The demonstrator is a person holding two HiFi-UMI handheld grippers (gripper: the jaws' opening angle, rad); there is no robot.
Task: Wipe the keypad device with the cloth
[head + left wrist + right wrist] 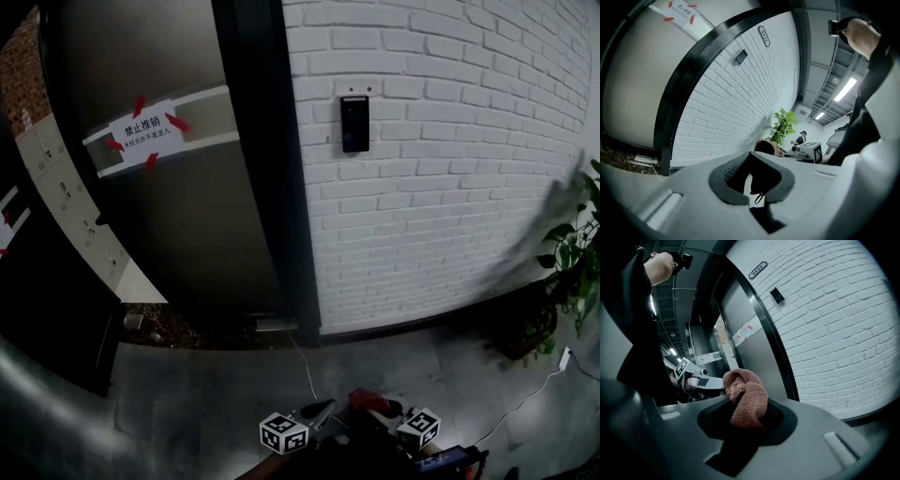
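Keypad device (354, 123): it is mounted on the white brick wall (441, 187), upper centre of the head view, just right of the dark door frame (272, 159). It is well apart from both of your grippers, which sit at the bottom edge of that view.
Right gripper (749, 417): its jaws are clamped on the reddish-brown terry cloth (746, 394), which stands up between them in a bunched wad.
Left gripper (750, 158): its jaws are drawn together at the tips with nothing between them.
Stage: the wipe has likely not begun, since the cloth is nowhere near the device.
Risk, cloth slip: the wad looks pinched low down, so dragging it across the device may pull it out of the jaws or fold it over.
Risk, hard contact: only a lump of cloth stands past the jaw tips. If you tilt the gripper, bare jaw may strike the device face or press its keys.
Risk, patchy wipe: a bunched cloth touches a small area, so parts of the face may go unwiped unless you make several passes.
Risk, approach: a thin white cable (305, 361) runs across the floor between you and the wall, and you could catch it as you step in.
Risk, spare gripper: the empty left gripper may knock the door frame if it rides close alongside.
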